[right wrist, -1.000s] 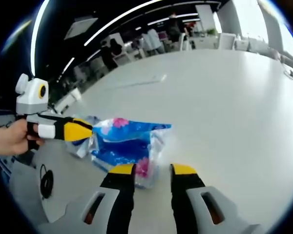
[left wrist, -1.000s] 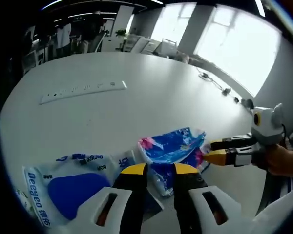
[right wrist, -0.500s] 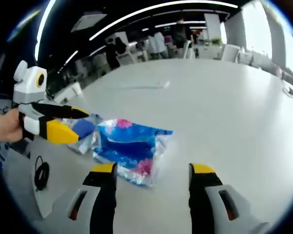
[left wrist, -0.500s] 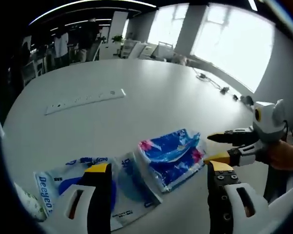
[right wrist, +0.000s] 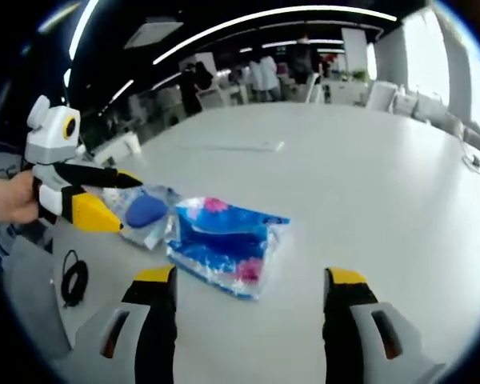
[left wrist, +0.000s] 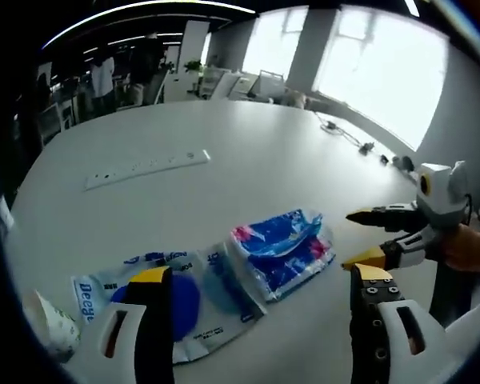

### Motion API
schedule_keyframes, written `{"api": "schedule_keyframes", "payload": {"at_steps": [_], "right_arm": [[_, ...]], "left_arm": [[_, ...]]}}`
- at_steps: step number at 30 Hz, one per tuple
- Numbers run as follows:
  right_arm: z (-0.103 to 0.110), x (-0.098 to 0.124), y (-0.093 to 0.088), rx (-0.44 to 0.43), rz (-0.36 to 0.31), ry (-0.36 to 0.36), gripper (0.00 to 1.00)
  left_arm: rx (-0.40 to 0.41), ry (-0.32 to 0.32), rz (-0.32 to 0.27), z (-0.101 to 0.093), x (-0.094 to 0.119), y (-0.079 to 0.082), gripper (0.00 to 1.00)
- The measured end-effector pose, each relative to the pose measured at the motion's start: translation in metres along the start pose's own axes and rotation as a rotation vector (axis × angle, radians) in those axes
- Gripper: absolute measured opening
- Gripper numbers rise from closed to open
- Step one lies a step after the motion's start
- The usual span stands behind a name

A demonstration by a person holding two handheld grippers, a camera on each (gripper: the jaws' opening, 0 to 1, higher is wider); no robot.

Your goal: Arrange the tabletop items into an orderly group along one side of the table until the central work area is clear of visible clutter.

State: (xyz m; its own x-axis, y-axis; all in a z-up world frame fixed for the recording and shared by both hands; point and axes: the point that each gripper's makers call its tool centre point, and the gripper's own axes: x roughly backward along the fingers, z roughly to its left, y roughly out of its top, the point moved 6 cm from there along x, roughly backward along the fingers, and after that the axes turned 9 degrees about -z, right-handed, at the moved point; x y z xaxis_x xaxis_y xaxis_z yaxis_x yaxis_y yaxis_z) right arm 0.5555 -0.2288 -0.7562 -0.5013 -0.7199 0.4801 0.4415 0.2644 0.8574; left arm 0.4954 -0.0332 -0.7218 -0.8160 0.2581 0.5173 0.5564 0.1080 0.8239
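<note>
Both grippers wide open, holding nothing; blue floral pack (left wrist: 282, 251) ahead betw. left gripper (left wrist: 256, 286) fingers: likely soft, light, slippery film — pinch at edge seam.

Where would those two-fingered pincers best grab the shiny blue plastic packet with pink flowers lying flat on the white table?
Probably by an edge. The blue plastic packet with pink flowers lies flat on the white table, offering little height to pinch mid-face. Its crinkled corner nearest the right gripper seems slightly raised, so those open jaws could come in low from that side. The opposite end touches or overlaps the white-and-blue pouch.
</note>
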Motion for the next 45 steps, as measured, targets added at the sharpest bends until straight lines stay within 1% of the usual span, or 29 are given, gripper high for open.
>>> {"api": "schedule_keyframes", "payload": {"at_steps": [8, 13, 19, 26, 37, 41, 45], "right_arm": [[0.006, 0.007, 0.001, 0.007, -0.001, 0.0, 0.72], [0.009, 0.015, 0.007, -0.011, -0.027, -0.009, 0.71], [0.015, 0.023, 0.008, 0.005, -0.029, -0.008, 0.71], [0.021, 0.034, 0.005, 0.014, -0.026, -0.008, 0.71], [0.024, 0.05, 0.004, 0.017, -0.03, -0.02, 0.69], [0.025, 0.053, 0.003, 0.02, -0.027, -0.021, 0.68], [0.029, 0.056, 0.003, 0.015, -0.03, -0.02, 0.68]], "left_arm": [[0.006, 0.024, -0.008, 0.004, 0.019, -0.004, 0.87], [0.004, 0.028, -0.011, 0.006, 0.03, -0.006, 0.87], [0.006, 0.035, -0.018, 0.008, 0.043, -0.006, 0.86], [0.009, 0.029, -0.015, 0.005, 0.052, -0.01, 0.84], [0.007, 0.022, -0.007, 0.002, 0.062, -0.016, 0.82], [0.01, 0.022, -0.012, 0.001, 0.066, -0.017, 0.82], [0.011, 0.023, -0.011, 0.0, 0.072, -0.021, 0.81]]}}
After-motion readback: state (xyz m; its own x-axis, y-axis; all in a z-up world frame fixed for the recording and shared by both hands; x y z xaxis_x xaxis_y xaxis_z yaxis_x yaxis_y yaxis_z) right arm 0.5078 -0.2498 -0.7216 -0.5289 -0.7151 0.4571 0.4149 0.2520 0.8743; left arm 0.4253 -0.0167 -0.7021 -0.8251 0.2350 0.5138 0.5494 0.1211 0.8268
